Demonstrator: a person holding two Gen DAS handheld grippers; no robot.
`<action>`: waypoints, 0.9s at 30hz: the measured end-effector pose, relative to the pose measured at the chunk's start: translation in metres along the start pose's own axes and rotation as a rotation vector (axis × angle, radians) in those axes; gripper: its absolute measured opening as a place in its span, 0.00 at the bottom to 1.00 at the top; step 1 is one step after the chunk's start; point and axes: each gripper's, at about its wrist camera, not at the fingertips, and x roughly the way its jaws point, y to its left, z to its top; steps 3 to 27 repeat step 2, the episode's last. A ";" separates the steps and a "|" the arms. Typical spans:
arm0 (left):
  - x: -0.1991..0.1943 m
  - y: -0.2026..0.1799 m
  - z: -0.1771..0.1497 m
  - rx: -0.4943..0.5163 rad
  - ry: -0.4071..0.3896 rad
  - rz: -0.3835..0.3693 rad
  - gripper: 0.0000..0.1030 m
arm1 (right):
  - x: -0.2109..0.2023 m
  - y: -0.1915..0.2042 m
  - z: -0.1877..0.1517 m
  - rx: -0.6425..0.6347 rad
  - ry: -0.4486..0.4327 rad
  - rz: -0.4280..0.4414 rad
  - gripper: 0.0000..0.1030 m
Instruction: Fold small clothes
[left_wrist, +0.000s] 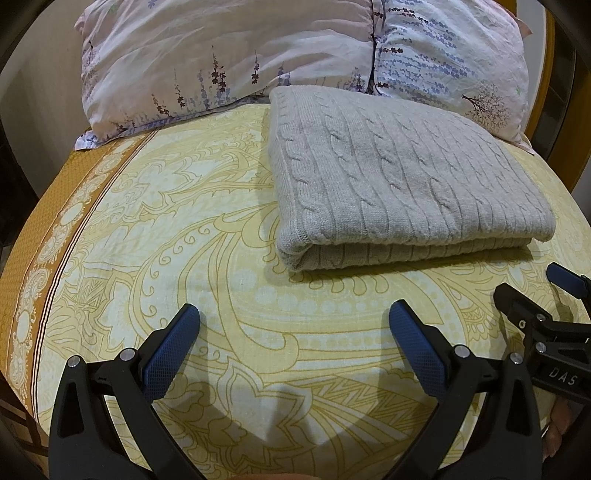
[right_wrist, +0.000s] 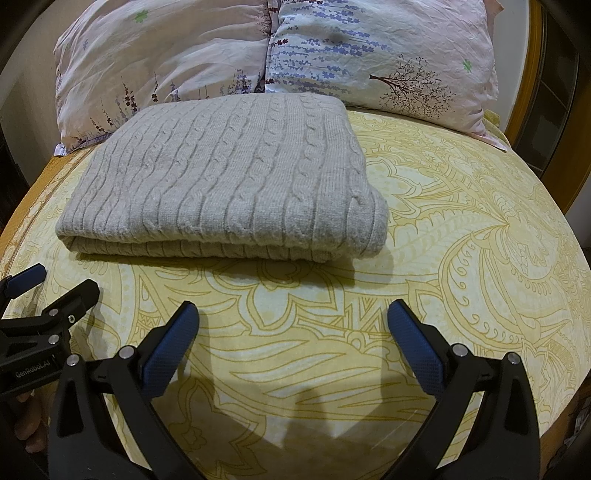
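Folding is looking finished, as far as these views can tell: the grey cable-knit sweater is lying as a neat, thick rectangle on the yellow patterned bedsheet, its doubled edge facing the grippers and its far side sitting just in front of the two floral pillows. No loose sleeve or hem is showing — so I am judging that little or nothing is left for this piece, though whether other clothes are waiting is not visible.

Both tools are hanging over bare sheet, near the sweater but apart from it. The left gripper is standing with its blue-padded jaws spread wide and nothing between them; the right gripper is doing the same.

Each view is giving something the other lacks. The left wrist camera is showing the sheet's brown border along the left side, and the sweater's left edge where the layers are meeting. The right wrist camera is showing the sweater's rounded right corner — and more open sheet beyond it.
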 end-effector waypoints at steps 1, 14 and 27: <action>0.000 0.000 0.000 0.000 0.000 0.000 0.99 | 0.000 0.000 0.000 0.000 0.000 0.000 0.98; 0.000 0.000 0.000 0.000 0.000 0.000 0.99 | 0.000 0.000 0.000 0.000 0.000 0.000 0.98; 0.000 0.000 0.000 0.000 0.000 0.000 0.99 | 0.000 0.000 0.000 0.000 0.000 0.000 0.98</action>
